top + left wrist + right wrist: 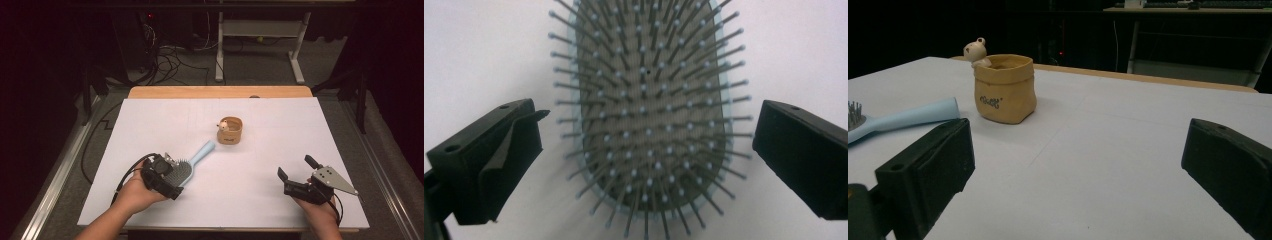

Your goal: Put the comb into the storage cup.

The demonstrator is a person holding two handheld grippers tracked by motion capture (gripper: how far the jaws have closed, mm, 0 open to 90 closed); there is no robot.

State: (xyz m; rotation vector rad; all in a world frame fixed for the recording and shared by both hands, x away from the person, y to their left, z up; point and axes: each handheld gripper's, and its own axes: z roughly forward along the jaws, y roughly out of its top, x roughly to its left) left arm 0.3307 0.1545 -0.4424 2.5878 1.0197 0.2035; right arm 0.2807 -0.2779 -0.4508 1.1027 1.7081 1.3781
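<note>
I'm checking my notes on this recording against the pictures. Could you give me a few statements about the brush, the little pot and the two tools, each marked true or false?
1. The left tool hangs open over the bristled head of the light blue plastic hairbrush. True.
2. The right tool is shut on the small tan pot with a bear figure on its rim. False: it is open and holds nothing, well short of the pot.
3. The hairbrush lies bristles down. False: the bristles face up.
4. The brush handle points toward the pot. True.
</note>
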